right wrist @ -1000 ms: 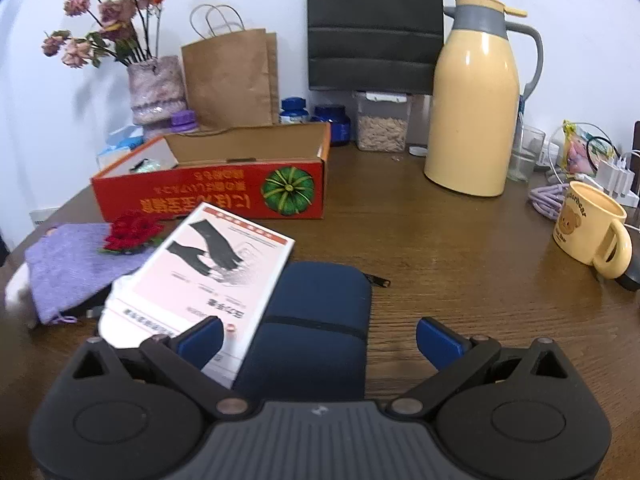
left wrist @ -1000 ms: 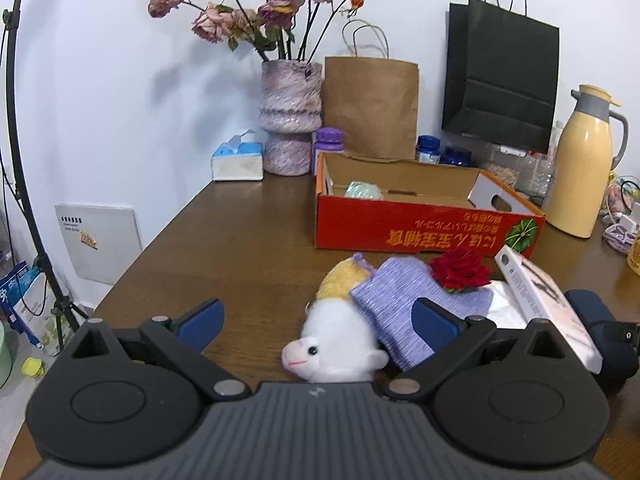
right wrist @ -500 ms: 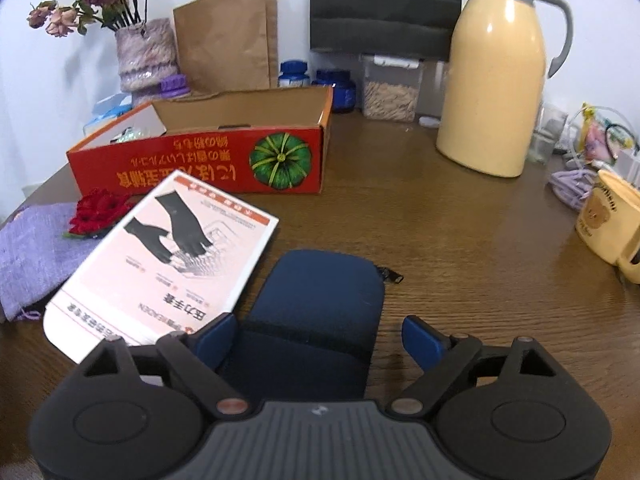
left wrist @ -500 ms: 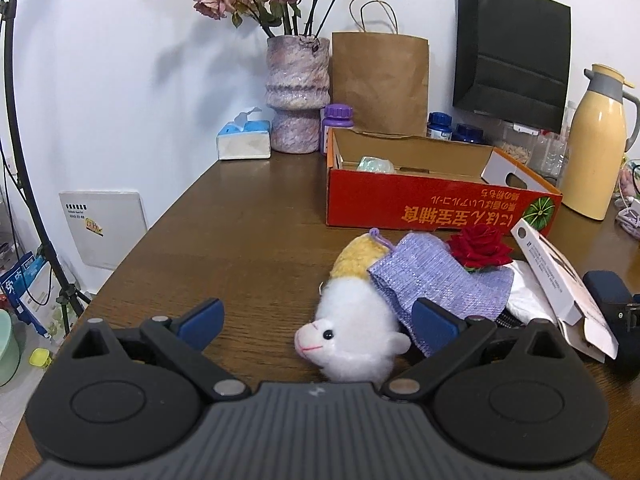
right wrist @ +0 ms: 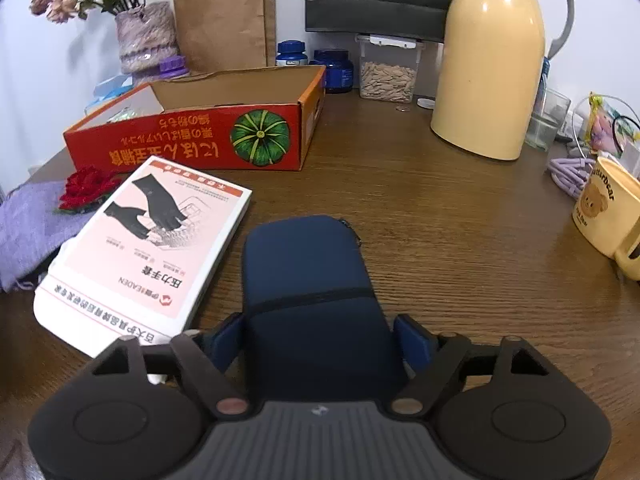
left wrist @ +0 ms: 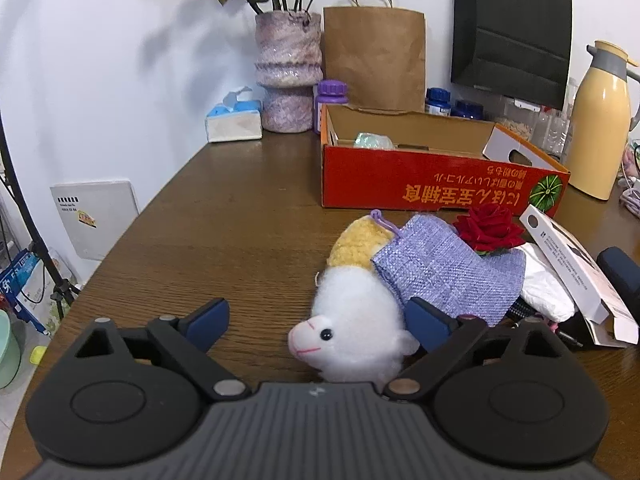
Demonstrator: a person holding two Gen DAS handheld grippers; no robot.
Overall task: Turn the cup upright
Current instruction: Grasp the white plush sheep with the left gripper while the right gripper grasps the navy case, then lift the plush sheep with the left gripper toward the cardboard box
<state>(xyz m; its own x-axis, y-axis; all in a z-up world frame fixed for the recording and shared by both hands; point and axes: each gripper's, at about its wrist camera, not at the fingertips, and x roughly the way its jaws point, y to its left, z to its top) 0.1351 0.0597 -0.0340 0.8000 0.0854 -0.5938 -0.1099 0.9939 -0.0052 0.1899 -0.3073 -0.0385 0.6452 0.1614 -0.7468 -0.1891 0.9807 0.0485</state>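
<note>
The step in hand does not look like the cup step: the right gripper is low over a blue case on the table, and its jaws are closing with the case between them. The pads stand just beside its sides; whether they already press, I cannot tell. The cup, a yellow mug, stands well apart at the right edge of the right view. It seems to rest on its base with the mouth up, though the edge distortion makes this unsure. The left gripper has its jaws wide apart and closing a little. A plush lies between them, near the right finger, not gripped. I judge the next move must free the right gripper and bring it to the mug, or first clear the case away. Compared with one second ago, the right jaws are much narrower and nearer to the case, and the plush sits closer to the left gripper.
</note>
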